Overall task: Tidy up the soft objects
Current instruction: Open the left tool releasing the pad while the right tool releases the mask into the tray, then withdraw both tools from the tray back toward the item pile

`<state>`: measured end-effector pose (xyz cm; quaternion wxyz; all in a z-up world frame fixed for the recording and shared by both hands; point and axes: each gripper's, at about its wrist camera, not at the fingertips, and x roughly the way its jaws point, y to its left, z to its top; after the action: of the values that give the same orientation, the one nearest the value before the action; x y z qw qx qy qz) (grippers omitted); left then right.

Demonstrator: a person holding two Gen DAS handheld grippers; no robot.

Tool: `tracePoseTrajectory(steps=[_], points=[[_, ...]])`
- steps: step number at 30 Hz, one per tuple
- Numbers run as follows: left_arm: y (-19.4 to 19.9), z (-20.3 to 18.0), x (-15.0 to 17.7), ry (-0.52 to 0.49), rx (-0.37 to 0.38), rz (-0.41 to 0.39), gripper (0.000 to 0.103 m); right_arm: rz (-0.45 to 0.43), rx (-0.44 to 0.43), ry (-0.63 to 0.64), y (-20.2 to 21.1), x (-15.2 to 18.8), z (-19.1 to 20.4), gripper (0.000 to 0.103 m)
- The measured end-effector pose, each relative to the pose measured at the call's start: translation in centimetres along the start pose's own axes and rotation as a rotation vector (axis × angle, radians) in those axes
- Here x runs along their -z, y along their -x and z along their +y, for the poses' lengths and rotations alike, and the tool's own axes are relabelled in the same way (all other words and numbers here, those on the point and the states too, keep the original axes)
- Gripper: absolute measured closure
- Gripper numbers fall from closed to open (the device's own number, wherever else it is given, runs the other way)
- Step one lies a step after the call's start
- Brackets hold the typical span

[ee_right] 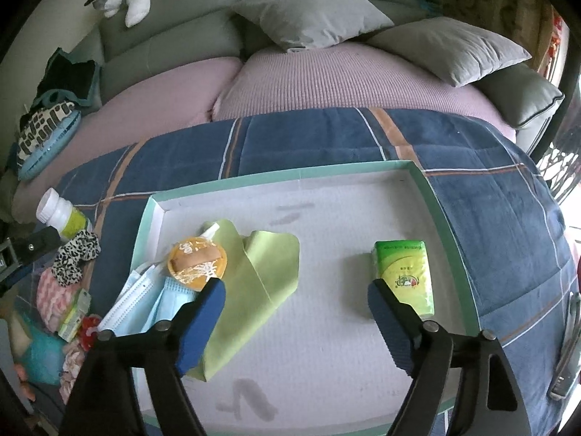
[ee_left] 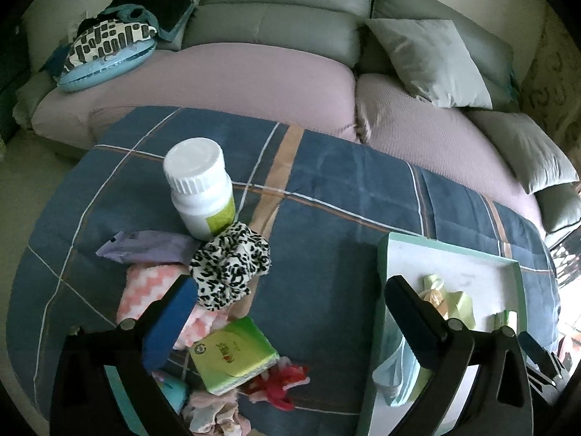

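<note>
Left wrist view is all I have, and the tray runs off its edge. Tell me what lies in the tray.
Observer: A green tissue pack lies right of the middle, next to the right gripper's open fingers.
Operator: Report the tray's left end.
Observer: Blue face masks sit in the corner, partly under a yellow round pad.
Operator: Anything else there.
Observer: A green cloth lies spread beside the pad, on the tray.

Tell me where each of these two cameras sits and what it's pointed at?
Left wrist: rides the left gripper, looking down past its open jaws at the white pill bottle and leopard-print scrunchie.
Right wrist: rides the right gripper, jaws open over the mint-rimmed white tray with its green tissue pack.
Shared: blue plaid blanket, tray, bottle, scrunchie.
</note>
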<state>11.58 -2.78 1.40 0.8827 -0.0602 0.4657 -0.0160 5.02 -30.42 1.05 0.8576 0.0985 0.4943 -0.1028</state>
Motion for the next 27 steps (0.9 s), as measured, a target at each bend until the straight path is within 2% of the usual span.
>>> tracePoseTrajectory(steps=[4,6,10,19,27], points=[[0.3,0.4,-0.2,0.007,-0.009,-0.007,0.0,-0.01,-0.014,-0.007,0.2,0.0,0.1,0.01],[0.6,0.6,-0.2,0.013,-0.007,-0.015,0.0,-0.032,-0.016,-0.01,0.6,-0.1,0.2,0.0],[1.3,1.3,-0.4,0.033,-0.01,-0.034,0.0,-0.067,-0.009,-0.013,1.1,-0.3,0.3,0.0],[2.8,3.4,-0.8,0.071,-0.026,-0.07,0.0,-0.072,-0.019,-0.043,1.1,-0.4,0.1,0.0],[4.3,5.8,-1.1,0.074,-0.088,-0.087,0.0,-0.052,-0.06,-0.037,1.2,-0.3,0.7,0.0]])
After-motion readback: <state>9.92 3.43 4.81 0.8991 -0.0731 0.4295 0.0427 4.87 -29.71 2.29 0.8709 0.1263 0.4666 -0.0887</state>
